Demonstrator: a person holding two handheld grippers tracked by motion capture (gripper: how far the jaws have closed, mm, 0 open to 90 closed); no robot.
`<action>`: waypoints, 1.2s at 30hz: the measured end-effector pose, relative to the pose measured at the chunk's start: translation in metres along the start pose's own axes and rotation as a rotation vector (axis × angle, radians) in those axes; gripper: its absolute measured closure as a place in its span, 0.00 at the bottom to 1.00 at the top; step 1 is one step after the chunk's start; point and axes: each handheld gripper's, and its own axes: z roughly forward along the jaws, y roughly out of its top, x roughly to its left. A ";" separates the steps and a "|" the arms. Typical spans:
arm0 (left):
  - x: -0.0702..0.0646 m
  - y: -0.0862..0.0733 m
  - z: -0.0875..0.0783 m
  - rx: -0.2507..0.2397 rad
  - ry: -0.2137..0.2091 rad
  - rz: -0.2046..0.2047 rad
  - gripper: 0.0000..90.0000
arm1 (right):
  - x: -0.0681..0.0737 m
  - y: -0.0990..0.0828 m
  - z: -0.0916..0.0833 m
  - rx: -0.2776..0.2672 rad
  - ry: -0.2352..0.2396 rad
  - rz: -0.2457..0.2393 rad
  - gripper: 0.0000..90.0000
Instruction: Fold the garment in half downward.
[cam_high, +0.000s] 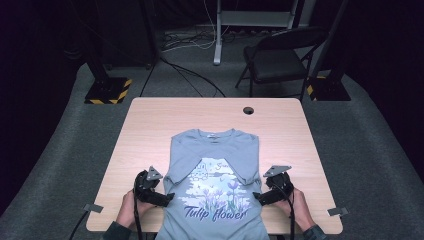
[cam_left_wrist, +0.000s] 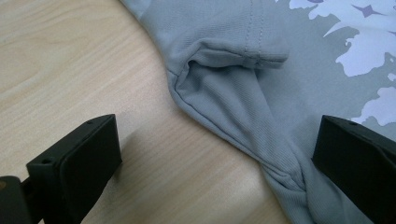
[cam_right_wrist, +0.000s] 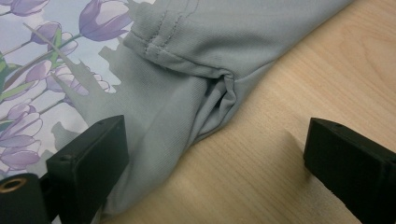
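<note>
The grey T-shirt (cam_high: 215, 175) lies flat on the bench (cam_high: 145, 130). Both the left gripper (cam_high: 167, 197) and right gripper (cam_high: 257, 196) have jaws wide open at its sides. They might pinch just one layer, so the fold slips.

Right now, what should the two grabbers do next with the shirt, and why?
Probably close both on the shirt edges. The left gripper and right gripper are open, each straddling a side edge below a folded-in sleeve, but neither holds cloth yet.

The T-shirt's (cam_high: 215, 175) hem runs off the high view's bottom edge, as do both forearms.
</note>
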 end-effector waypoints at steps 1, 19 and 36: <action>0.000 -0.001 0.000 0.001 -0.002 0.001 0.00 | 0.001 -0.001 -0.001 0.001 0.002 -0.001 0.06; -0.007 -0.008 -0.006 0.004 -0.011 0.010 0.00 | 0.007 -0.006 -0.005 0.008 0.017 -0.019 0.06; -0.013 -0.014 -0.011 0.012 -0.010 0.010 0.00 | 0.012 -0.010 -0.009 0.012 0.026 -0.031 0.06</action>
